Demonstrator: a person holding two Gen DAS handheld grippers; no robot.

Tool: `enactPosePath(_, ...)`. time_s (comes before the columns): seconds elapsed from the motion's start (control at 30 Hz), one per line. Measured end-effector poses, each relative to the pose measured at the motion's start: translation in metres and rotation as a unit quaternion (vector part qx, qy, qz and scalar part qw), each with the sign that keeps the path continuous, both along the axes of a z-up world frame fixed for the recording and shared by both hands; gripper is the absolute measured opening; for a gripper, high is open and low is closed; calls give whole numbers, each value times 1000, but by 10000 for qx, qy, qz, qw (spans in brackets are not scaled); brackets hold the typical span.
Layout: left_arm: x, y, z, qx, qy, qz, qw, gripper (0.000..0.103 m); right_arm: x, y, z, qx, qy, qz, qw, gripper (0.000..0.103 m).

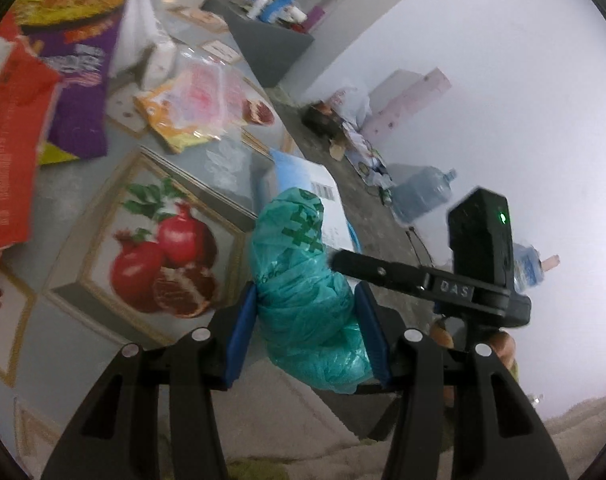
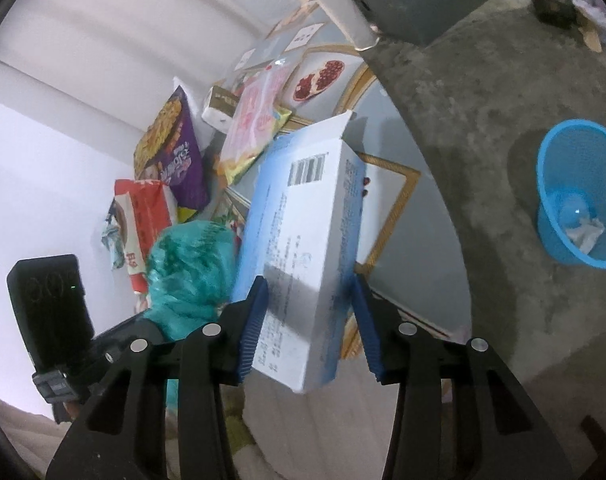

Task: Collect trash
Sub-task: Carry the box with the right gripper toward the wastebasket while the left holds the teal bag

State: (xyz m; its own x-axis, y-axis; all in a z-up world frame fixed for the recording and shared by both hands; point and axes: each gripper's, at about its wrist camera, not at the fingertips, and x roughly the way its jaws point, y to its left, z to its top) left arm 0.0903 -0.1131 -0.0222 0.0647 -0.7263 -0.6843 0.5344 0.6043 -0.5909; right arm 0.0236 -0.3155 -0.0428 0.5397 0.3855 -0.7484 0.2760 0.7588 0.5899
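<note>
Teal plastic bag, crumpled, green print on it, sits clamped between the blue pads of the left gripper; both pads press into the bag, bag bulges out above and below them. Held over the table w/ the pomegranate-print cloth.

White-and-blue carton box, barcode on its upper face, top flap open, is clamped in the right gripper. Left pad flat on the box side, right pad touching the box's right edge. Box is tilted, far end pointing up-left in right wrist view. Same box shows in left wrist view just beyond the teal bag, which sits just left of the box in right wrist view, touching or nearly, can't tell.

Other trash on the table, farther and left: purple snack bag w/ yellow food pic, red packet near left edge, orange-edged clear wrapper w/ pink print, white tissue pack behind it.

Blue mesh wastebasket stands on the concrete floor, well right of the table, upright, a clear blob and white crumpled paper inside it.

Far bkgd in left view: grey cabinet w/ bottles on top, water jug lying by the white wall, a pile of misc. clutter on the floor near it. Black tracker block w/ green LED is mounted at right, on the other gripper.
</note>
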Motion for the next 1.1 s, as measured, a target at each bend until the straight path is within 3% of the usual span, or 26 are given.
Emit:
enactPosePath(0.07,3,8,2,44,-118,222,9997,48,-1,1,5,-281,6,-141,9995,50)
enactPosePath(0.17,11,14,2,474,-471,589,9960,48,0,5,14,-567,-60,-271,9980,56)
enactPosePath(0.37,14,11,0,1063,-1130,839,9843,48,11,30,25,-1456,-33,-363,9887,72)
enactPosePath(0.6,25,18,-6,1047,-1009,856,9857,48,26,55,25,-1967,30,-242,9802,81)
enactPosePath(0.77,25,14,-7,1114,-1062,818,9847,48,36,62,19,-2389,288,-284,9702,84)
enactPosePath(1.0,23,12,-7,1147,-1072,806,9843,48,44,65,5,-2477,536,-207,9671,84)
enactPosePath(1.1,22,11,-4,1153,-1121,803,9837,48,41,62,2,-2236,551,-198,9729,72)
